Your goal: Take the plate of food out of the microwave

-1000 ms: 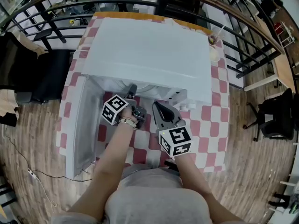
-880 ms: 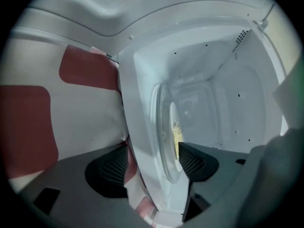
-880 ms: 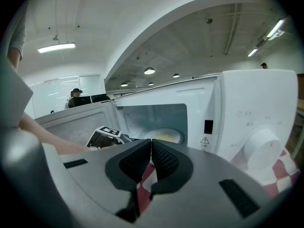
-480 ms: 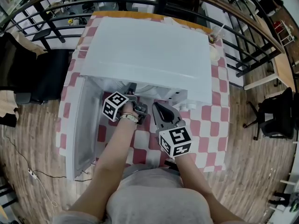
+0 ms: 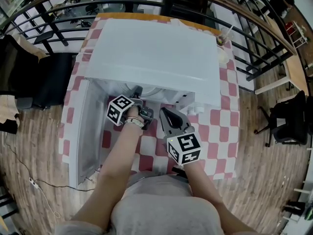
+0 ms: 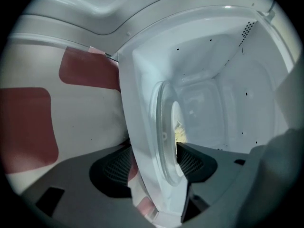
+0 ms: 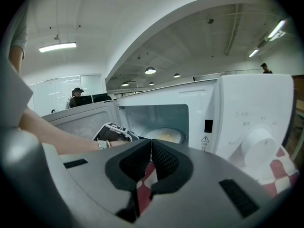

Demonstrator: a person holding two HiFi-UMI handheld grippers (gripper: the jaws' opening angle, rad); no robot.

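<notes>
Red-and-white checked cloth (image 5: 222, 131) under a boxy white microwave (image 5: 151, 53) in the head view, with the left claw (image 5: 137, 91) reaching into its mouth. Left gripper view alone: glossy round plate (image 6: 167, 146), rim between wide, just-narrowing jaws (yellow food (image 6: 179, 133) just beyond). Right gripper view: right claw (image 7: 151, 146) pinched together, empty, plate well ahead.

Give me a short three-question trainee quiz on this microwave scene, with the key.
1. True or false: the microwave door is shut.
2. The right gripper has its fingers: A) together, empty B) wide apart C) clamped on the door.
3. Which gripper is at the microwave's opening?
Key: 1 false, it stands open. 2 A. 3 the left gripper; its fingers, which have just been closing a little, stand apart with the plate edge between them.
</notes>
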